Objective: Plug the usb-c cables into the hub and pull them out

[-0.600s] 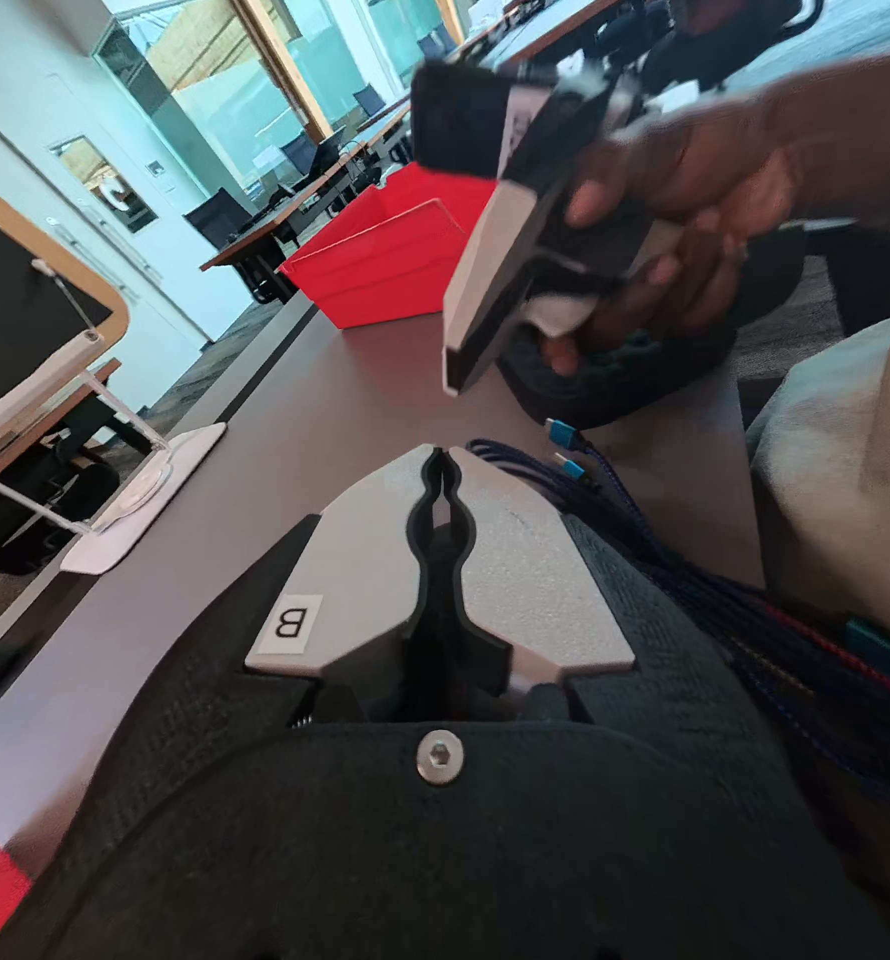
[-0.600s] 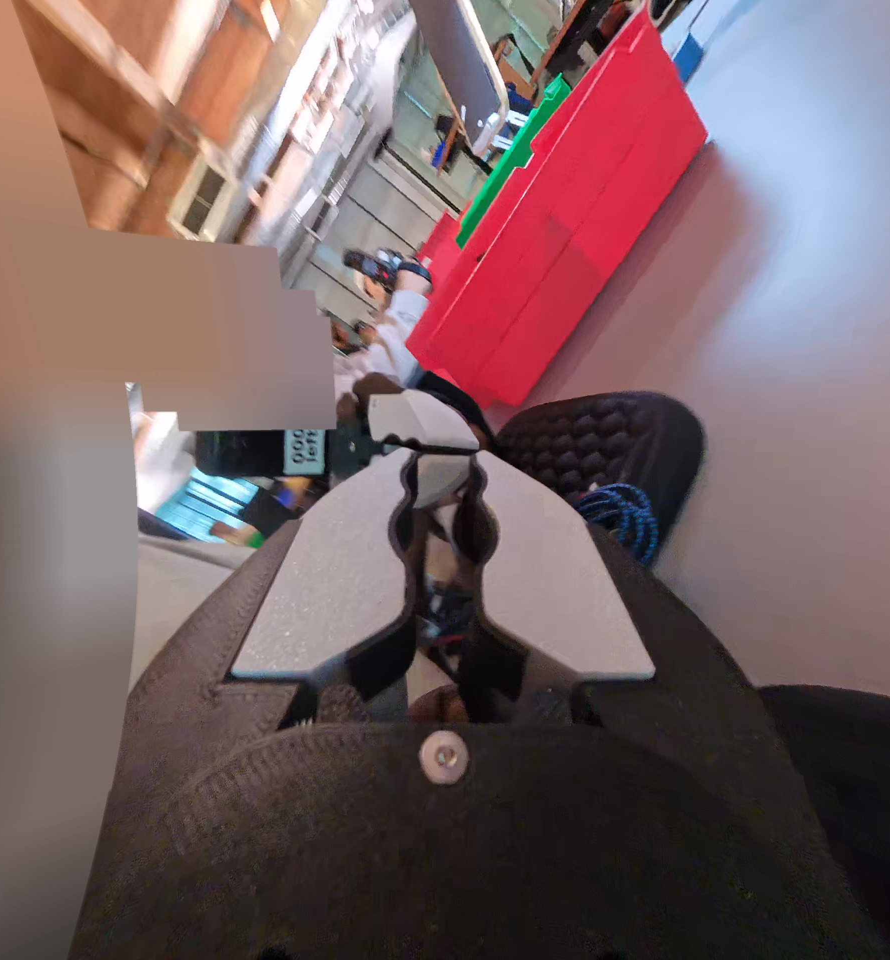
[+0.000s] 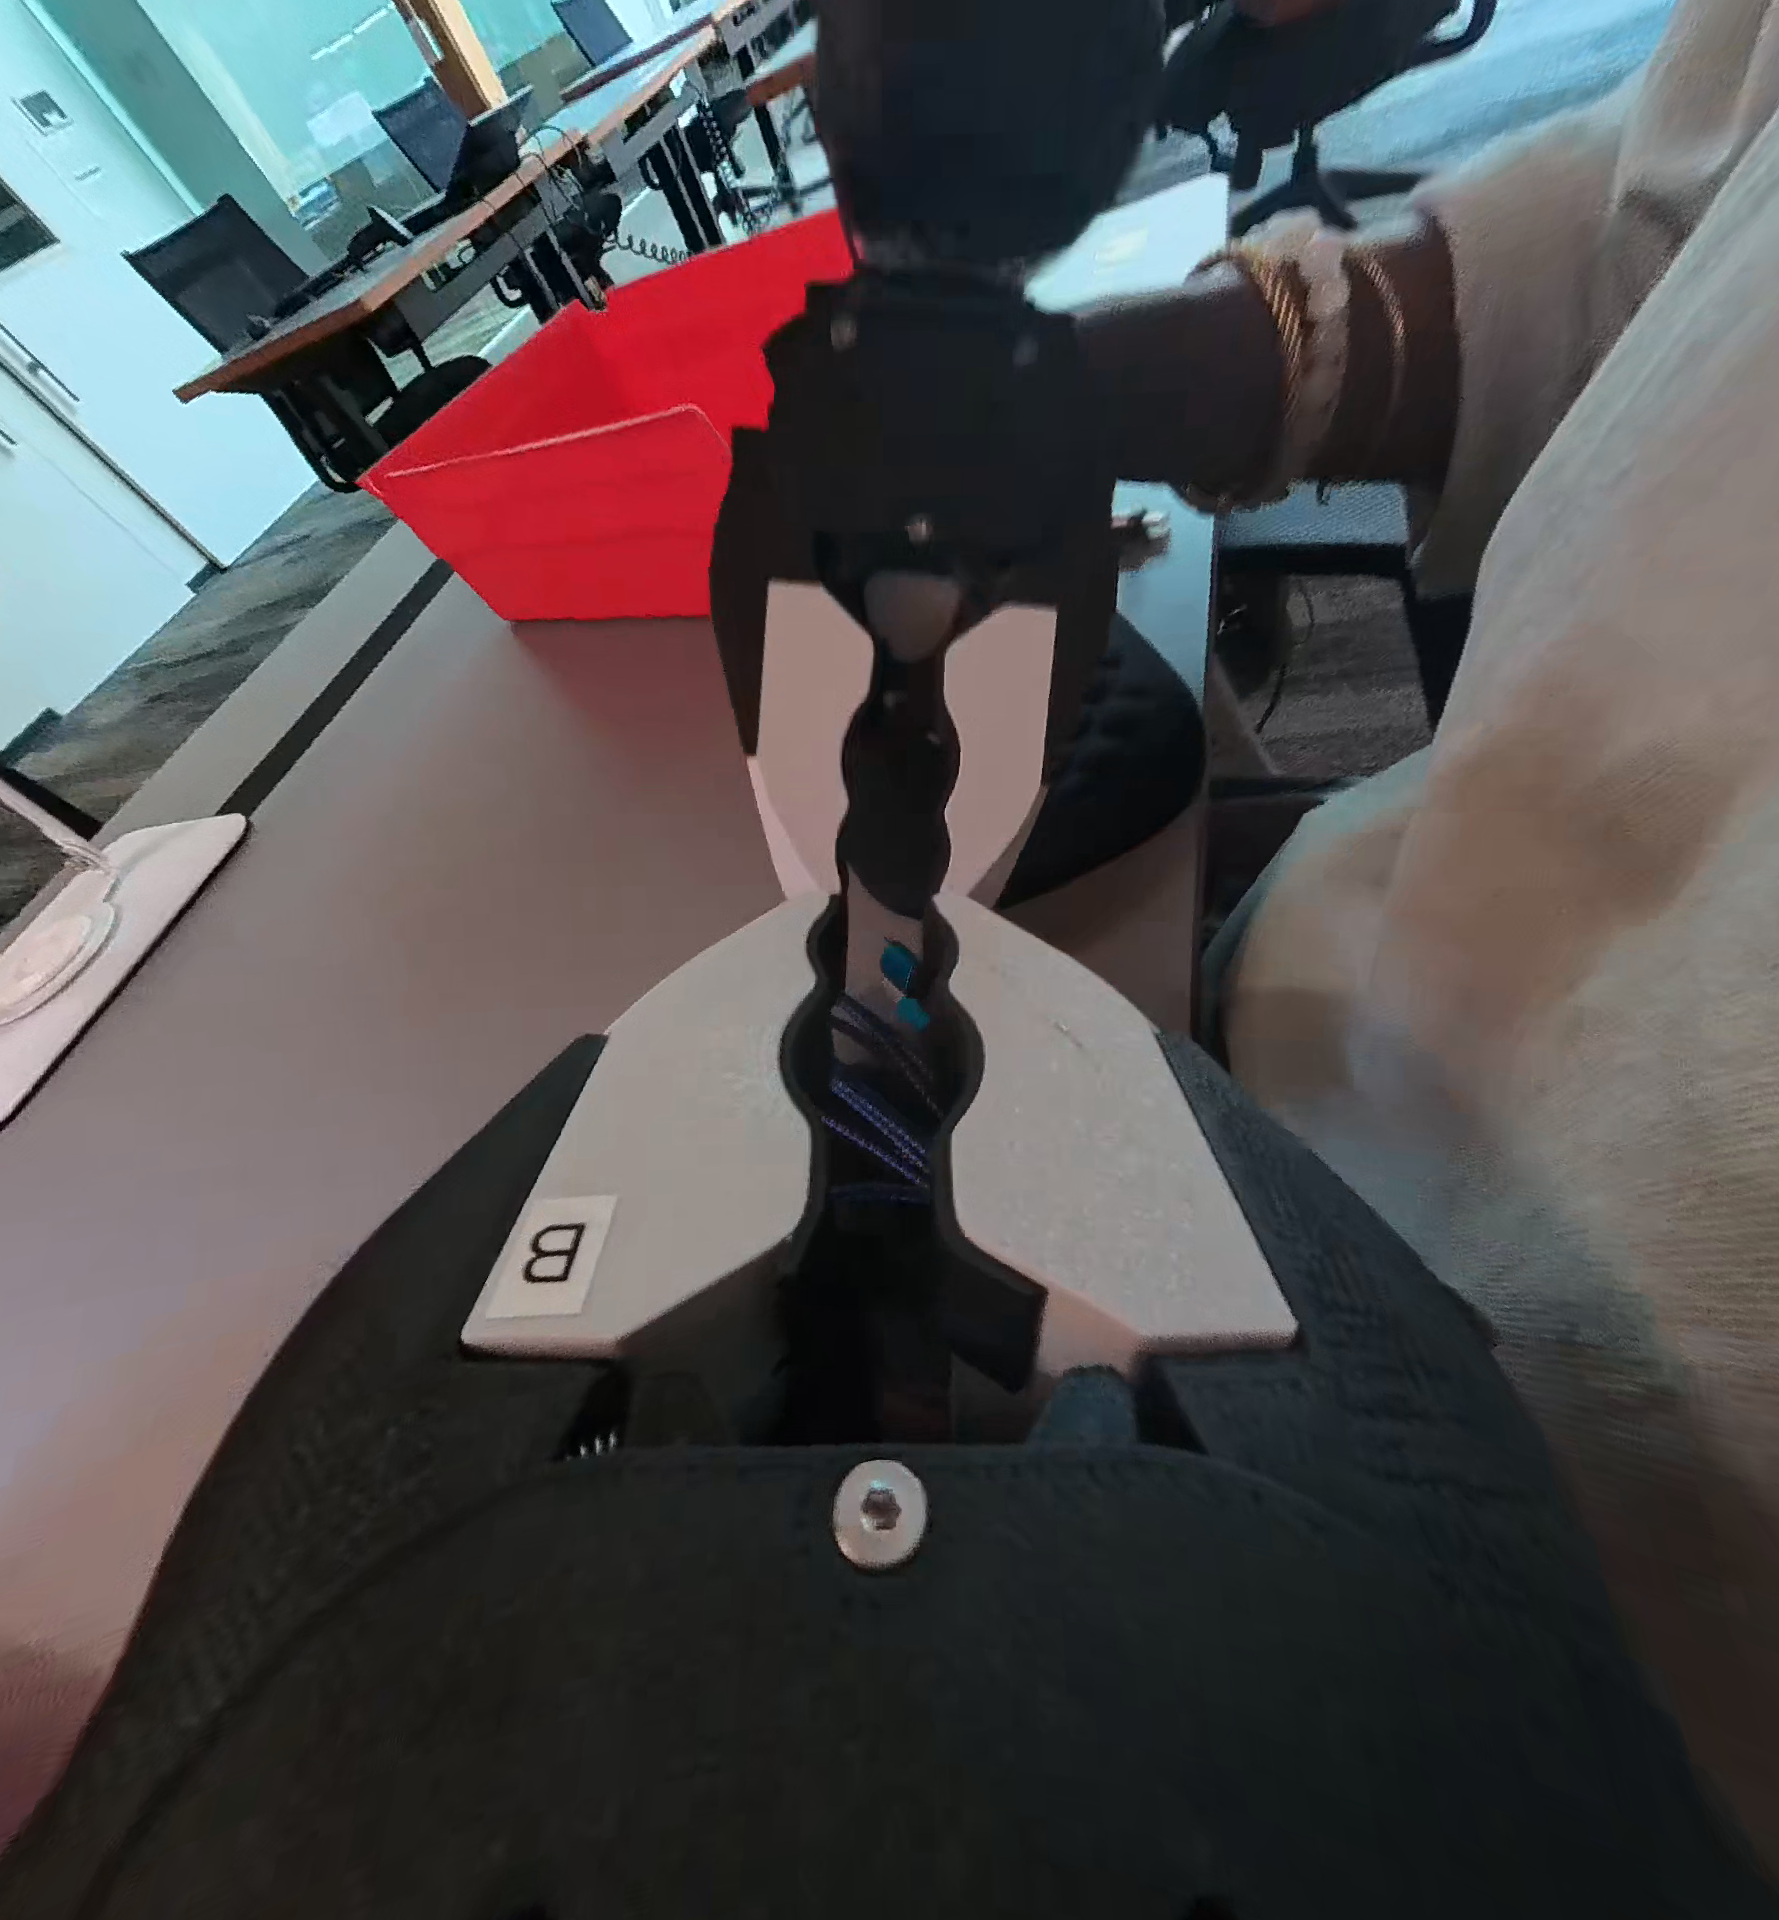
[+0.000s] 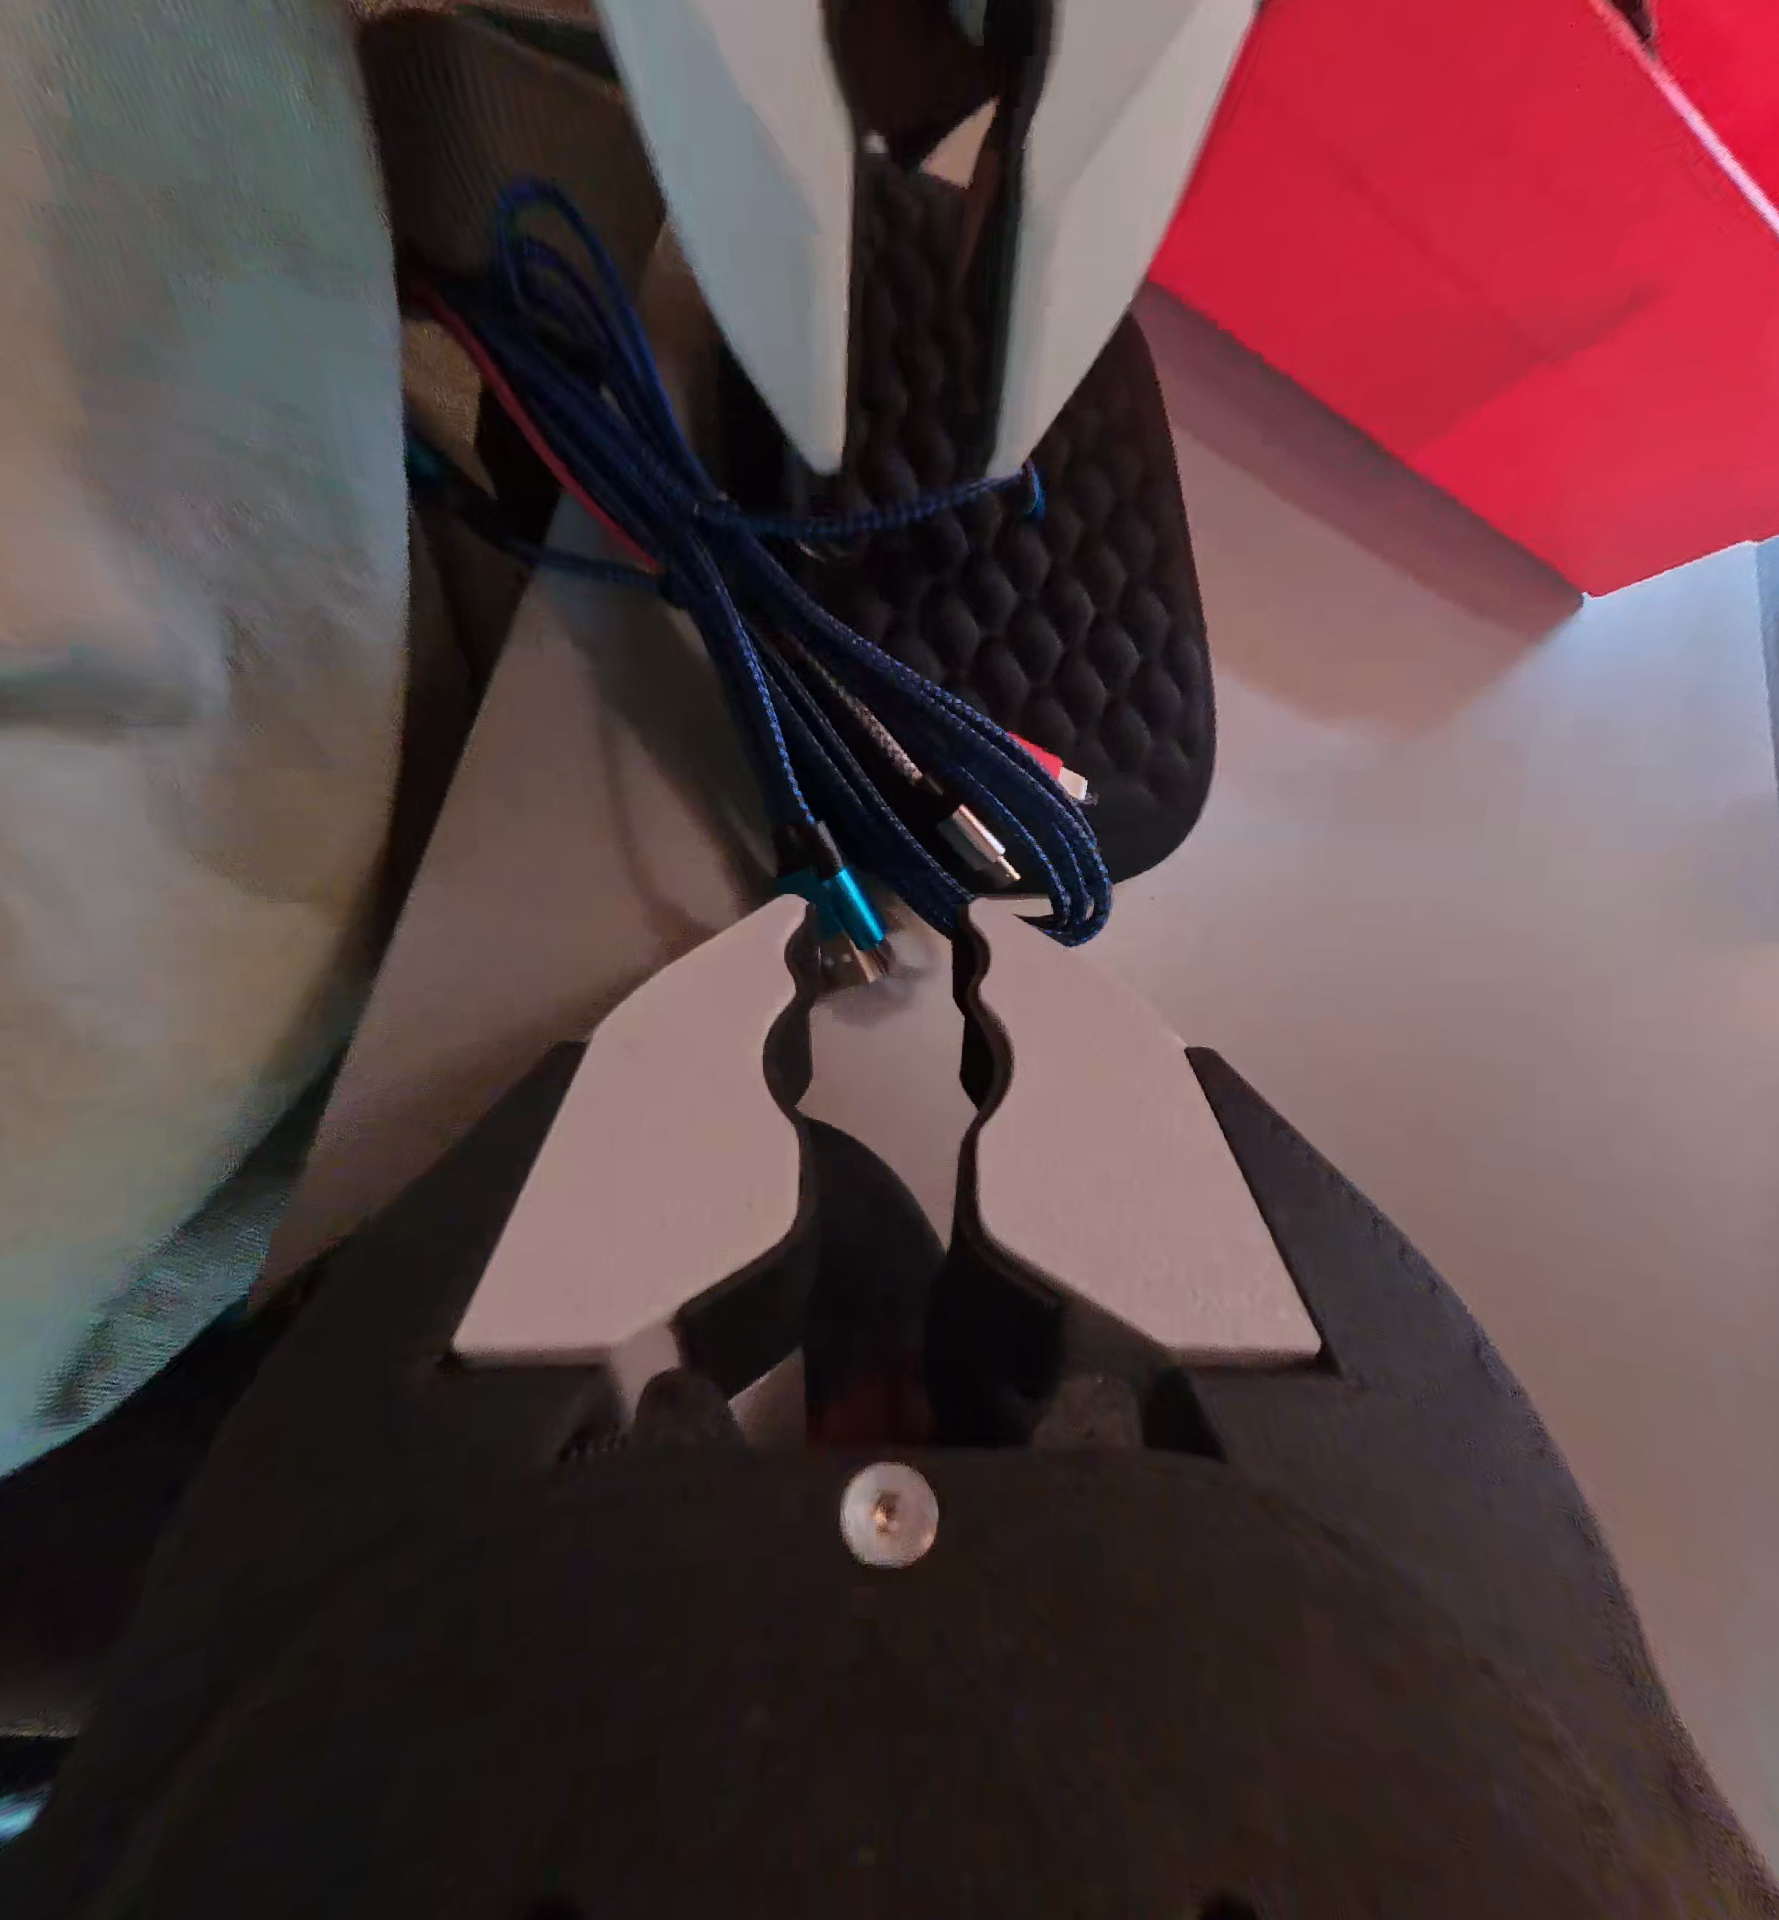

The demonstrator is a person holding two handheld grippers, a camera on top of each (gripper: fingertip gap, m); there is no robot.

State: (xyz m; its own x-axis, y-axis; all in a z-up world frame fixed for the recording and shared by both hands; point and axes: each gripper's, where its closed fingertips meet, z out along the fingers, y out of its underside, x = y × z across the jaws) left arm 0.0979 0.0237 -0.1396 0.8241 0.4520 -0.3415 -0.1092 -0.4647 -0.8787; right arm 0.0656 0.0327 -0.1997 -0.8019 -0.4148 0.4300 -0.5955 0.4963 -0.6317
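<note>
Early stage, by judgement: cables (image 4: 864,727) lay loose in a bundle at frame centre, partly on a black pad (image 4: 1082,644); no hub seen, nothing plugged. Right gripper (image 4: 880,940) jaws spread, tips just beside a teal plug (image 4: 849,909). Left gripper (image 3: 890,935) jaws parted a little, gripping nothing. Bundle and plugs shown clearly only in right view; red bin (image 3: 573,520) at upper centre of left view.
</note>
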